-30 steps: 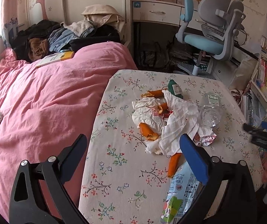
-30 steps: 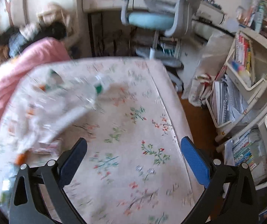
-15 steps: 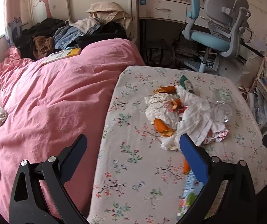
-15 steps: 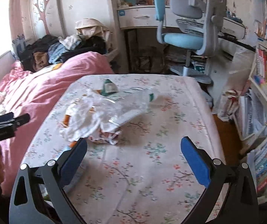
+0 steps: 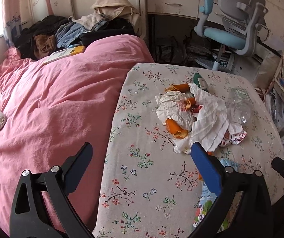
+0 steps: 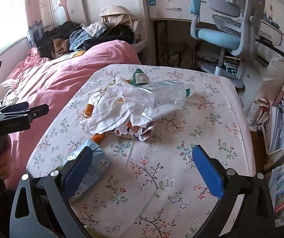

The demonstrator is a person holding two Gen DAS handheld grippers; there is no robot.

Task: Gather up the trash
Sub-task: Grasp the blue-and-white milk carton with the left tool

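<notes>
Trash (image 6: 122, 107) heaps mid-frame on the worktop (image 6: 211, 119), bottle (image 6: 161, 97) lying left-to-right, dead ahead of the right gripper (image 6: 142, 166), nearer than the left gripper (image 5: 142, 166); both jaws spread, empty.

Pale cloth-covered table top (image 5: 142, 178), printed with small red, blue and green flower sprigs. Rumpled quilt (image 5: 58, 103) plain pink. Crumpled tissue paper (image 6: 112, 107) white; curled peel scraps (image 5: 174, 128) orange. Flat milk carton (image 6: 88, 162) light blue. Swivel desk chair (image 6: 221, 33) grey with sky-blue seat.
</notes>
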